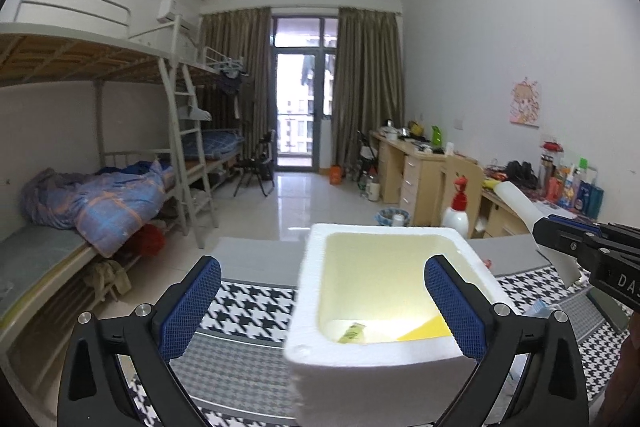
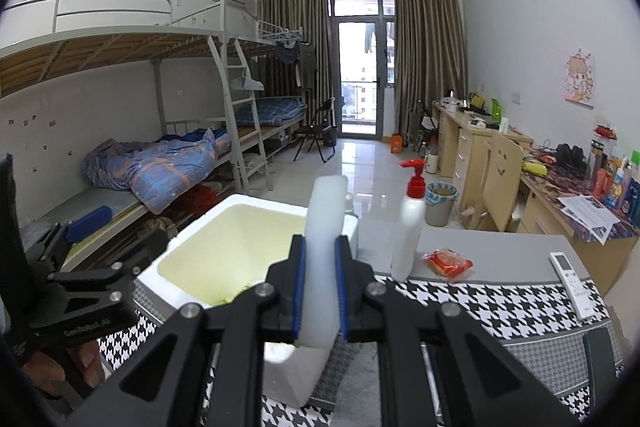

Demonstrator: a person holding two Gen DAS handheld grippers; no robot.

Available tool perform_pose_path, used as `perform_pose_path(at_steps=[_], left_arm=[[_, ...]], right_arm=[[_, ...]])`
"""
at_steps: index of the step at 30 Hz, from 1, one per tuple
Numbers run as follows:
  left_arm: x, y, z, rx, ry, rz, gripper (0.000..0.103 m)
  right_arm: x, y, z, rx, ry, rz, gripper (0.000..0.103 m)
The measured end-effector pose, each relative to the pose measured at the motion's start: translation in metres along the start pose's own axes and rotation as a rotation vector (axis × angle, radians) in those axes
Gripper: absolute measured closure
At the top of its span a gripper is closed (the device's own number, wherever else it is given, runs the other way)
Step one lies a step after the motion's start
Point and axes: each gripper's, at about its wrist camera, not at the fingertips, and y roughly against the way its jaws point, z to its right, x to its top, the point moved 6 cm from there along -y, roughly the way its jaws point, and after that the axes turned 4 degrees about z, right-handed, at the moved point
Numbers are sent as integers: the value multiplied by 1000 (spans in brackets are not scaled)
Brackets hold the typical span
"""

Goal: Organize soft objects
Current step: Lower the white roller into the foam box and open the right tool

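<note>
Blue-padded fingers [image 1: 191, 309] of the left gripper [image 1: 322, 311] fill the bottom of the left wrist view, spread as wide as they go, nothing between the pads; the near right part of the white foam box [image 1: 384, 363] sits in the gap but neither pad presses it. Box is open-topped, pale yellow inside, with a yellow sheet [image 1: 426, 329] and a small yellow-green wrapper [image 1: 352, 331] on its floor. It stands on a houndstooth cloth [image 1: 248, 311] over a grey table [image 2: 500, 247].

Right gripper [image 2: 320, 287] is pinching a white soft foam strip [image 2: 325, 227] between its blue pads; the strip stands upright, its top rising above the box's far rim (the same strip shows at the right edge of the left wrist view, held by the right gripper's black body).

On the table past the box: a white pump bottle with red head [image 2: 410, 223], a red snack packet [image 2: 448, 263] just right of it, a white remote [image 2: 574, 285] near the right edge, well apart from the packet.

Background: bunk beds [image 2: 160, 155] on the left, desks [image 2: 472, 143] along the right wall.
</note>
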Motion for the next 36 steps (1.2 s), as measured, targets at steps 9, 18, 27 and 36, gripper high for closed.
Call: perform_pose_path(at_steps=[9,18,27,36], left_arm=[[-5,6,-16,28,11,13,1],[-10,11,-26,35,22,6,1],[-17,15,-38,51,42,-9,1],[-20,14,-44,49,48,-21,1]], right_arm=[[2,-10,-13,34,12,-20,87],[2,-24,-24,68,8,-53,87],[-3,-40,-38,88,22,-91,87],[-8,-55,-42,86,18,-121,87]])
